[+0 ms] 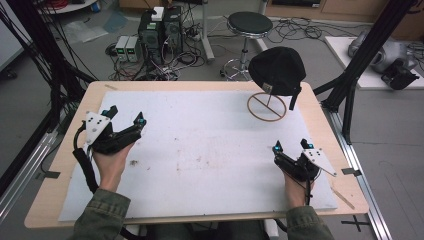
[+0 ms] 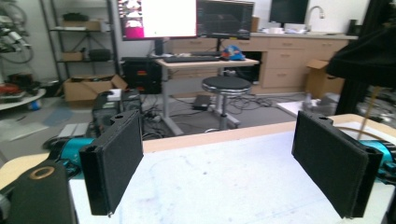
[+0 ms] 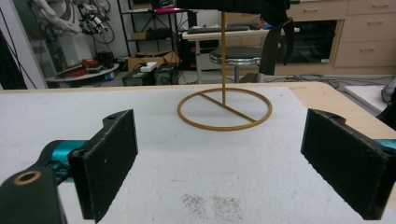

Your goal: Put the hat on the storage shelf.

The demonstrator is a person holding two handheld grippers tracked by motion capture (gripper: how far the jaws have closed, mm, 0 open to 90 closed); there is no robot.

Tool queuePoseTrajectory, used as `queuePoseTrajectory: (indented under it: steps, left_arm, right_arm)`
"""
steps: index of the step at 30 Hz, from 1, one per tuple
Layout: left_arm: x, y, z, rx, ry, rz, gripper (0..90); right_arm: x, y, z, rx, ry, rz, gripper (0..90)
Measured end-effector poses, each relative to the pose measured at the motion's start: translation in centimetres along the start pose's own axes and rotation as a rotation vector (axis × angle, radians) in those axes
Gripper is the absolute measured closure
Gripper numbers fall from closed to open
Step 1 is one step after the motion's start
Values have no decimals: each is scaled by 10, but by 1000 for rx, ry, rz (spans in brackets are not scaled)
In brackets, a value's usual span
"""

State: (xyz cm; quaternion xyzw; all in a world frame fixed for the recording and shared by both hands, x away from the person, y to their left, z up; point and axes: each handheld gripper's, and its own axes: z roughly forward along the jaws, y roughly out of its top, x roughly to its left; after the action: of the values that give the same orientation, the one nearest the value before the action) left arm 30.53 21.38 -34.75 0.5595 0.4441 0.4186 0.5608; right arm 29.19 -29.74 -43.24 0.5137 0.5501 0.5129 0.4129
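Two hand-held grippers are rested low over a white mat point(image 1: 200, 150) that covers most of a wooden table point(image 1: 65, 150). The left gripper point(image 1: 126, 116) is held near the mat's left edge, its jaws spread wide apart with nothing between them — in the left gripper view only bare mat and the table's far edge are seen between the two black pads. The right gripper point(image 1: 291, 145) is held near the mat's right edge, well apart from the left one, and its jaws are likewise spread wide and empty.

A black cap point(image 1: 277, 70) is perched on top of a thin golden stand point(image 1: 267, 107), which is set at the far right corner of the mat. The stand is made of a flat ring base with a crossbar and an upright rod; in the right gripper view it point(image 3: 224, 109) is seen straight ahead between the open jaws, well beyond them, with the cap's dangling strap point(image 3: 275, 28) at the top. Neither gripper is touching cap or stand.

A black round stool point(image 1: 249, 24) is stood on the floor beyond the table.
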Motion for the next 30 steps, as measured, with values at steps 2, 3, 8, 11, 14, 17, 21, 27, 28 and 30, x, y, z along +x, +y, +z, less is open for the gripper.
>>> queuePoseTrajectory:
  steps: [2, 3, 8, 11, 14, 17, 21, 27, 28, 30]
  left_arm:
    - [2, -3, -3, 6, 20, 6, 164]
    - [2, -4, -4, 10, 28, 9, 164]
    - [4, -15, -14, 14, 76, 50, 161]
    - [8, -25, -18, 25, 112, 50, 161]
    - [15, -39, -23, 30, 168, 41, 161]
    - [21, -48, -29, 27, 210, 41, 161]
    - [30, -61, -37, 2, 272, 50, 161]
    - [37, -78, -47, 14, 296, 29, 161]
    - [37, -81, -48, 13, 293, 27, 161]
    - [36, -83, -49, 15, 289, 35, 161]
  right_arm:
    - [0, 0, 0, 9, 4, 3, 101]
    - [0, 0, 0, 9, 4, 3, 101]
    - [0, -1, 0, 5, 0, -4, 101]
    - [-1, -2, 1, 6, 0, 3, 101]
    - [-1, -2, 1, 6, 0, 7, 101]
    - [-1, -3, 0, 11, -2, 12, 101]
    - [-2, -4, 1, 12, -2, 15, 101]
    - [-2, -4, 1, 13, -8, 14, 101]
    - [-3, -4, 1, 11, -7, 14, 101]
    - [-3, -4, 1, 12, -11, 23, 101]
